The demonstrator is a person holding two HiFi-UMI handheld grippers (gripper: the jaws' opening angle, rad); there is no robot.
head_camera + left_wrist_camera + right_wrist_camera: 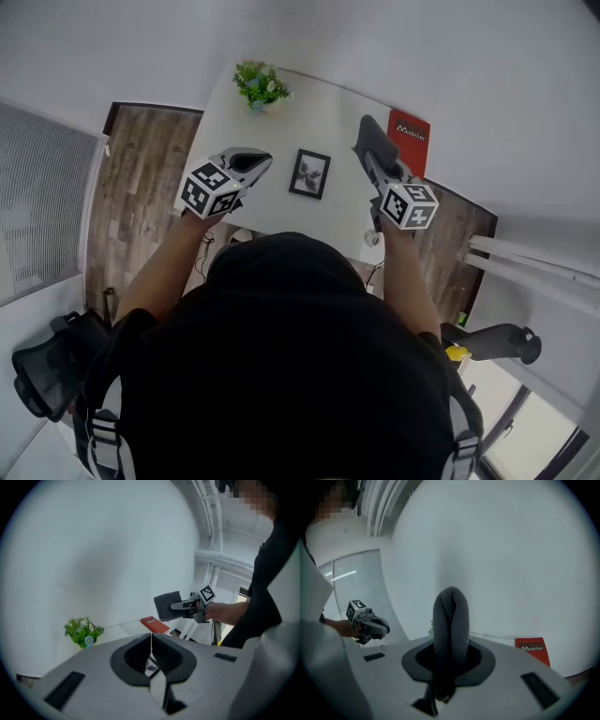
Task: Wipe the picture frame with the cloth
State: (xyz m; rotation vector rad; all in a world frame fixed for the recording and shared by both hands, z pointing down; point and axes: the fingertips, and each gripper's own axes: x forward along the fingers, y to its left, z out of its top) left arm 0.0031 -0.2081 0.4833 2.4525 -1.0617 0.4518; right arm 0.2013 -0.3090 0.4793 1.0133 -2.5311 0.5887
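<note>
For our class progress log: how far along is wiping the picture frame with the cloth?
Done: the folded dark grey cloth is clamped in the right gripper. In hand: both grippers hover over the white table, the shut, empty left gripper left of the small black picture frame in the head view. Left: the cloth is clear of the frame, so all the wiping remains.

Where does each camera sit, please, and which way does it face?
Head view: on the person's head, steeply down at table and picture frame; forearms show.
Left gripper view: on the left gripper, along shut jaws toward the plant; torso shows.
Right gripper view: on the right gripper, along jaws clamping the cloth; left hand shows.
All share the red book.
</note>
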